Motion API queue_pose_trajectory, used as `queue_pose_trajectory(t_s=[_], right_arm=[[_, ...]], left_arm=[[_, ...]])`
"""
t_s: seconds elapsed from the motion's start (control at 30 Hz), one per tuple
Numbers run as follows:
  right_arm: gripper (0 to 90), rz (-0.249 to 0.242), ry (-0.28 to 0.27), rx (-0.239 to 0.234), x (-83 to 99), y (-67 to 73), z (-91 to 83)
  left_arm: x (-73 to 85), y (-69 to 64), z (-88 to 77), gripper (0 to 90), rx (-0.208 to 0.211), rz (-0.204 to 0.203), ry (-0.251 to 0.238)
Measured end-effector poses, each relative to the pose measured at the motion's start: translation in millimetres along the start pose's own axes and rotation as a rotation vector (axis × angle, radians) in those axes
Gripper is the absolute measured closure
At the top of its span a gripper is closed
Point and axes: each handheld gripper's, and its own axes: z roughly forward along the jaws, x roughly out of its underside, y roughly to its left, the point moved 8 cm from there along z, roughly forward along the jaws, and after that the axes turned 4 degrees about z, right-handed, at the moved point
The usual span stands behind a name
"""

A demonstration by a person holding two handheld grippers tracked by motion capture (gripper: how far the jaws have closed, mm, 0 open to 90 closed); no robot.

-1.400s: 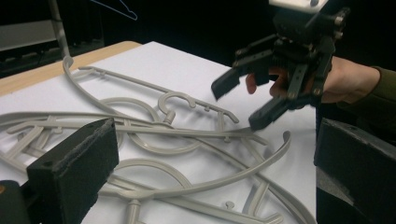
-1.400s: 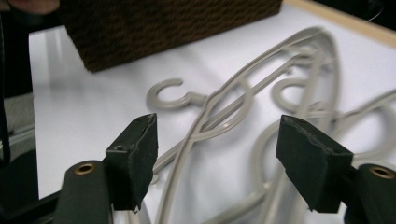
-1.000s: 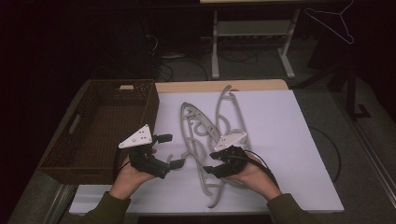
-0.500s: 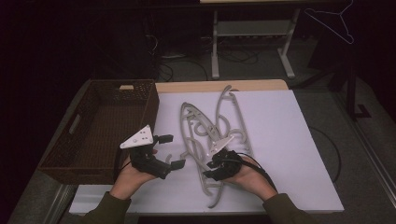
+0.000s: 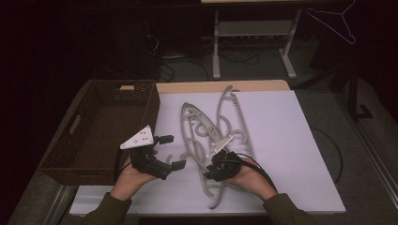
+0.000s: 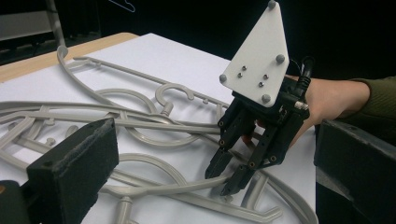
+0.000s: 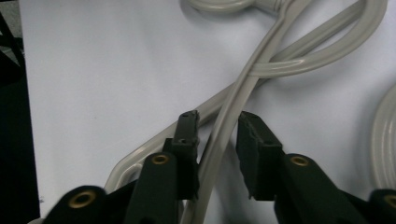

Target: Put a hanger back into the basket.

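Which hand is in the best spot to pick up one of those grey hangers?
The right. The right gripper has just been closing and already straddles a grey hanger bar, one pad touching, a gap on the other. The left gripper is open above the white sheet, beside the basket.

No readable text, label, brand, number or sign anywhere.

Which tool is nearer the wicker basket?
Left. The left tool sits right beside the wicker basket; the right tool is farther off, astride a hanger bar.
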Motion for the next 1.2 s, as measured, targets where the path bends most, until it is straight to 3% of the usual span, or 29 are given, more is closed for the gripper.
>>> queue_pose_trajectory(t_s=[0.33, 0.53, 0.7, 0.77, 0.8, 0.83, 0.87, 0.93, 0.97, 1.07, 1.2], right_arm=[[70.6, 0.011, 0.011, -0.004, -1.2, -0.2, 0.5], [73.1, -0.019, -0.008, -0.023, -4.5, 6.4, -0.4], [73.5, -0.027, -0.015, -0.008, -5.6, 6.1, -1.8], [77.2, -0.020, -0.048, 0.018, -8.3, 2.9, -8.6], [80.2, 0.015, -0.060, 0.034, -9.3, 2.7, -12.6], [80.9, 0.019, -0.076, 0.044, -9.9, -0.2, -16.1], [81.2, 0.010, -0.094, 0.011, -11.0, 0.9, -19.2], [81.1, 0.027, -0.107, 0.002, -12.3, 2.4, -21.0], [81.1, 0.011, -0.096, 0.049, -11.3, 0.2, -21.1], [81.2, 0.004, -0.100, 0.065, -11.2, -0.7, -22.5], [81.4, 0.002, -0.143, 0.091, -14.2, -1.3, -31.0]], left_arm=[[0.3, -0.3, 0.4, 0.0, 0.001, 0.000, 0.002], [-0.8, -0.2, -1.0, 0.0, 0.001, -0.001, -0.004], [-1.8, 0.2, -2.3, 0.0, 0.000, 0.005, -0.006], [-2.3, -0.1, -2.8, 0.0, 0.000, 0.002, -0.009], [-2.2, 0.0, -2.7, 0.0, 0.000, 0.002, -0.008], [-2.2, 0.0, -2.7, 0.0, 0.000, 0.002, -0.008], [-1.9, 0.2, -2.6, 0.0, 0.000, 0.006, -0.006], [-1.8, 0.1, -2.4, 0.0, 0.000, 0.007, -0.005], [-2.1, -0.3, -2.5, 0.0, 0.000, 0.005, -0.006], [-2.6, -0.8, -3.2, 0.0, 0.002, 0.007, -0.007], [-3.1, 0.1, -4.1, 0.0, 0.000, 0.008, -0.012]])
